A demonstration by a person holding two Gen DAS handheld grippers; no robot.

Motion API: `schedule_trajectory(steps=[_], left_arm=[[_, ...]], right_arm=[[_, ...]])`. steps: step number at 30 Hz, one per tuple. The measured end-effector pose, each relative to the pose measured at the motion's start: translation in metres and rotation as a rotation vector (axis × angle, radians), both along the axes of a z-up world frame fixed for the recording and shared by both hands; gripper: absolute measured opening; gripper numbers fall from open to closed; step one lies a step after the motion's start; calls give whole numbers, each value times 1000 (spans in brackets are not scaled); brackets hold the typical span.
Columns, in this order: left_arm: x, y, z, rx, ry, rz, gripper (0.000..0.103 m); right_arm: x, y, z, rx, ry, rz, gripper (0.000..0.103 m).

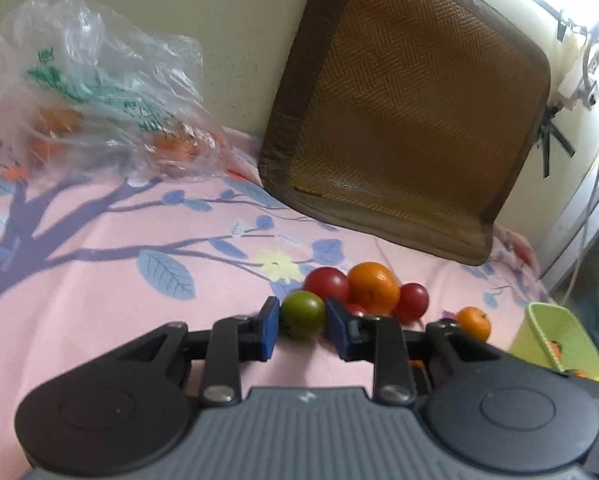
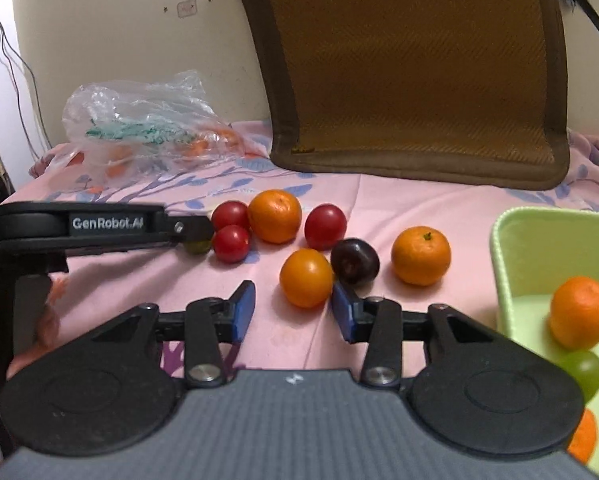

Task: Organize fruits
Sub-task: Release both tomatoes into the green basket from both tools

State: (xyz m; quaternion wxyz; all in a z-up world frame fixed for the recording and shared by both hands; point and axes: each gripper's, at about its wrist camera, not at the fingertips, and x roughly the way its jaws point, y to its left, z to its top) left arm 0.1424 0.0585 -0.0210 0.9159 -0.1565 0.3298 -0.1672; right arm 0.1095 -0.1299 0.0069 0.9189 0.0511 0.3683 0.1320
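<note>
A pink bed sheet (image 2: 419,200) holds loose fruit. At lower middle, the left gripper (image 1: 302,322) squeezes a green fruit (image 1: 302,314), likely to lift it. The right gripper (image 2: 293,310) has fingers apart around an orange (image 2: 306,278), the green basket (image 2: 499,264) waiting at right.

Bedsheet (image 2: 419,200): pink, printed with blue-violet branches and leaves. Cushion (image 2: 411,60): brown woven herringbone with a darker brown border; tray (image 2: 503,280) at the right edge: light green. Fruit: green fruit (image 1: 302,314), red (image 2: 325,227), orange (image 2: 306,278), dark purple plum (image 2: 355,261).
</note>
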Motion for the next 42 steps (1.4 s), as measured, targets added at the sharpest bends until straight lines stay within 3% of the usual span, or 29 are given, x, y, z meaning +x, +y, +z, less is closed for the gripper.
schedule_trajectory(steps=[2, 11, 18, 23, 28, 32, 42], left_arm=[[-1, 1, -1, -11, 1, -2, 25], [-51, 5, 3, -66, -3, -18, 25], [-102, -26, 23, -112, -74, -154, 25], [-108, -68, 46, -132, -123, -256, 25], [-98, -123, 55, -94, -135, -333, 26], [-88, -158, 52, -67, -109, -370, 26], [-73, -200, 42, 63, -104, -343, 31]], right_arm=[[-2, 4, -1, -37, -20, -7, 30], [-39, -4, 8, -9, -60, 38, 29], [-92, -10, 21, -37, -173, 70, 29], [-112, -35, 38, -23, -267, -4, 30], [-125, -74, 47, -46, -331, -118, 30], [-130, -100, 41, -63, -322, -192, 30], [-130, -115, 25, -92, -316, -244, 32]])
